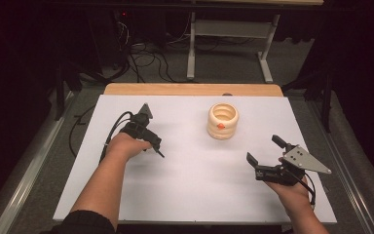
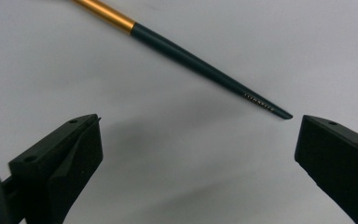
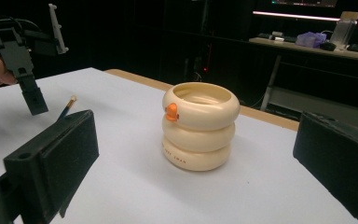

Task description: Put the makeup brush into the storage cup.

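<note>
A thin brush [image 2: 200, 63] with a gold ferrule and dark teal handle lies on the white table [image 1: 195, 180]. My left gripper [image 2: 198, 140] hangs open just above the handle's pointed end, one jaw on each side and nothing between them. From above, the left gripper [image 1: 146, 132] points down at mid-left, with the brush's tip [image 1: 159, 153] poking out below it. A cream cup [image 1: 222, 121] shaped like stacked rings, with a small orange knob, stands upright right of centre. At the front right, my right gripper [image 1: 264, 148] is open and faces the cup [image 3: 199, 126] from a distance.
A wooden strip [image 1: 193, 89] runs along the table's far edge. Beyond it the floor holds cables [image 1: 146, 61] and a white desk frame [image 1: 229, 46]. Metal rails [image 1: 29, 165] flank the table on both sides.
</note>
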`<state>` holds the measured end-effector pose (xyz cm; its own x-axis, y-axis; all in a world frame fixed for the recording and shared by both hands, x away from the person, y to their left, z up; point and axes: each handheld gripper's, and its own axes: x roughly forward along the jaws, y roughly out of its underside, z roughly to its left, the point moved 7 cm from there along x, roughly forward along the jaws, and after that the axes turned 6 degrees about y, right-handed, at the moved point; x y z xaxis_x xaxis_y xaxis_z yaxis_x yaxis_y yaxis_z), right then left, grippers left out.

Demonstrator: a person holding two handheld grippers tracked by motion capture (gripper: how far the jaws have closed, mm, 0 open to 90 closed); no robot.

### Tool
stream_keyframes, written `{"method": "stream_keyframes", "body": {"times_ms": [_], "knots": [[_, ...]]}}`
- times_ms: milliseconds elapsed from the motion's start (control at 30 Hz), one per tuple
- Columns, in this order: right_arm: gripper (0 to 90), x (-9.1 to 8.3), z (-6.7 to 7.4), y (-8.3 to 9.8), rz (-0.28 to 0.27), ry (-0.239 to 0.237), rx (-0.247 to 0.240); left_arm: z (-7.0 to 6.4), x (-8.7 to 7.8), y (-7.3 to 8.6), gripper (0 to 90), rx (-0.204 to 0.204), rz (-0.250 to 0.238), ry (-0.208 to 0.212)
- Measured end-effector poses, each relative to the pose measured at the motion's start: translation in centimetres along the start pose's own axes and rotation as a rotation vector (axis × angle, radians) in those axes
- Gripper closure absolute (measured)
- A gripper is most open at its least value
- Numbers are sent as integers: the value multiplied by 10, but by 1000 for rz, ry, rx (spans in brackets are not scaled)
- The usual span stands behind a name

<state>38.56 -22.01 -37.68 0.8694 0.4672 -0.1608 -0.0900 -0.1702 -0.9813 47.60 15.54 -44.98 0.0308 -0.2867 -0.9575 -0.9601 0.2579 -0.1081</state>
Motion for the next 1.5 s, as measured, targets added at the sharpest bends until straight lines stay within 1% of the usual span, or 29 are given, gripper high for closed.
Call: {"method": "stream_keyframes", "body": {"times_ms": [400, 500, 533, 633, 667, 700, 733, 800, 833, 867, 933, 967, 1067, 1167, 1200, 1233, 1300, 1400, 1500], "knots": [[13, 0, 1, 0, 0, -1, 2, -2, 5, -3, 52, -3, -9, -8], [13, 0, 1, 0, -1, -2, 0, -5, 7, -5, 82, -4, -47, -10], [13, 0, 1, 0, -1, -2, 0, -5, 7, -5, 82, -4, -47, -10], [13, 0, 1, -1, -5, -4, -2, -9, 9, -5, 90, 5, -74, -30], [13, 0, 1, -1, -5, -4, -2, -12, 10, -6, 94, 7, -95, -33], [13, 0, 1, -1, -5, -4, -2, -12, 10, -6, 95, 7, -95, -33], [13, 0, 1, -1, -5, -5, -3, -13, 11, -7, 100, 2, -112, -32], [13, 0, 1, -1, -3, -2, -1, -16, 12, -7, 103, -6, -121, -29], [13, 0, 1, -1, -6, -5, -2, -17, 13, -7, 126, -1, -121, -32], [13, 0, 1, -1, -6, -5, -2, -18, 15, -7, 126, -1, -121, -32], [13, 0, 1, -1, -7, -5, -3, -21, 17, -8, 156, -1, -126, -34], [13, -1, 1, -1, -8, -4, 1, -23, 18, -8, 161, -2, -137, -38], [13, -1, 1, -1, -6, -4, 1, -23, 20, -9, 166, -10, -148, -50], [13, -1, 1, -1, -5, -5, 7, -22, 19, -9, 217, -17, -171, -69], [14, -1, 1, -1, -7, -6, 13, -22, 19, -8, 248, -15, -174, -68], [14, -1, 1, -1, -7, -6, 13, -22, 19, -8, 248, -17, -184, -58], [15, -2, 1, -1, -6, -6, 9, -21, 18, -7, 301, -31, -204, -59], [15, -1, 1, -1, -5, -7, 6, -18, 19, -6, 315, -47, -206, -58], [16, -1, 2, -1, -5, -8, 2, -17, 21, -4, 324, -52, -202, -57]]}}
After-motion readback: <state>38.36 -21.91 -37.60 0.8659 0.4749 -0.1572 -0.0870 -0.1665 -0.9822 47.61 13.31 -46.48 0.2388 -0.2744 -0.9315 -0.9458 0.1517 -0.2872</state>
